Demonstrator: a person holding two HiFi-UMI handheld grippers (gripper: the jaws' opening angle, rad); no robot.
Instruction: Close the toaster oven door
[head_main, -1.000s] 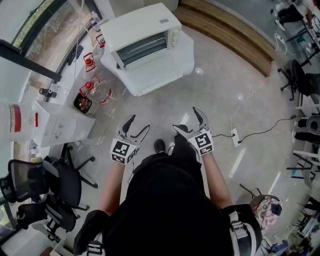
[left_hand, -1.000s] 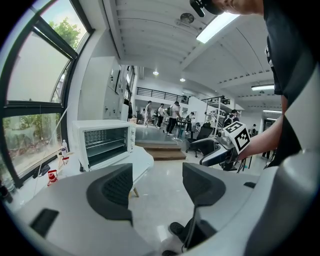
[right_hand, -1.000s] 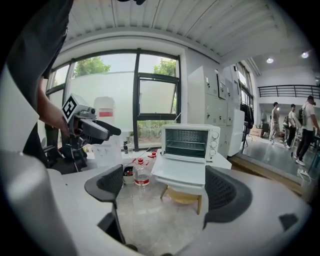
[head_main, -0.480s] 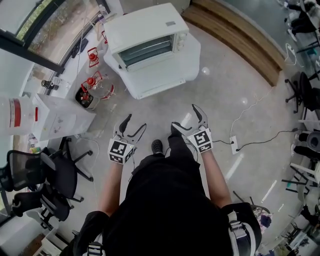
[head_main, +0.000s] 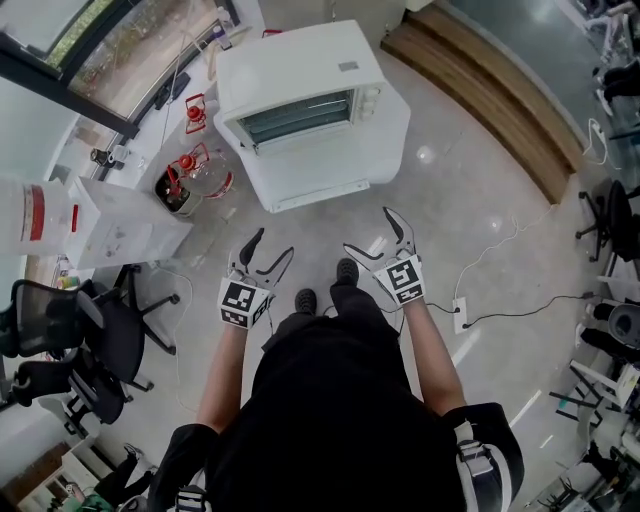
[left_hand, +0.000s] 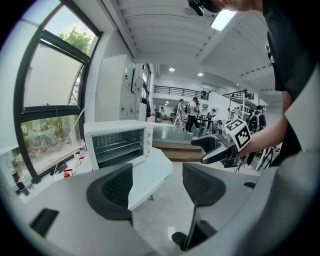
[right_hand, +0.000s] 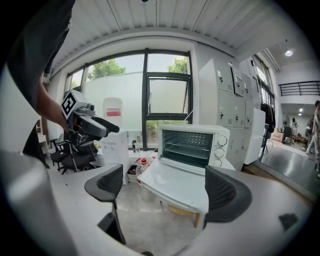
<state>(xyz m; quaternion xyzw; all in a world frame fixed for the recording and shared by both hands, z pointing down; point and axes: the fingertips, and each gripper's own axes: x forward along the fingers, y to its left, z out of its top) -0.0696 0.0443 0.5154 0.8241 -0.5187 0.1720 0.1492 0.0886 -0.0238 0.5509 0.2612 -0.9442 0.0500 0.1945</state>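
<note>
bottles (head_main: 190, 168): red caps, on the floor just left of the table
left tool (head_main: 276, 245): jaws wide apart, nothing in them; near side, well short of the oven
toaster oven (head_main: 300, 70): far centre, on a low white table (head_main: 345, 175)
door (right_hand: 183, 166): open, folded down at the front, racks showing
right tool (head_main: 370, 232): jaws wide apart, empty; near side, well apart from the door

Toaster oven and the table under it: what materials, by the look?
Toaster oven: white body, likely painted sheet metal, satin sheen; wire racks inside look bare metal. Table: smooth white top, laminate or painted board, cannot tell which; its leg looks pale wood.
</note>
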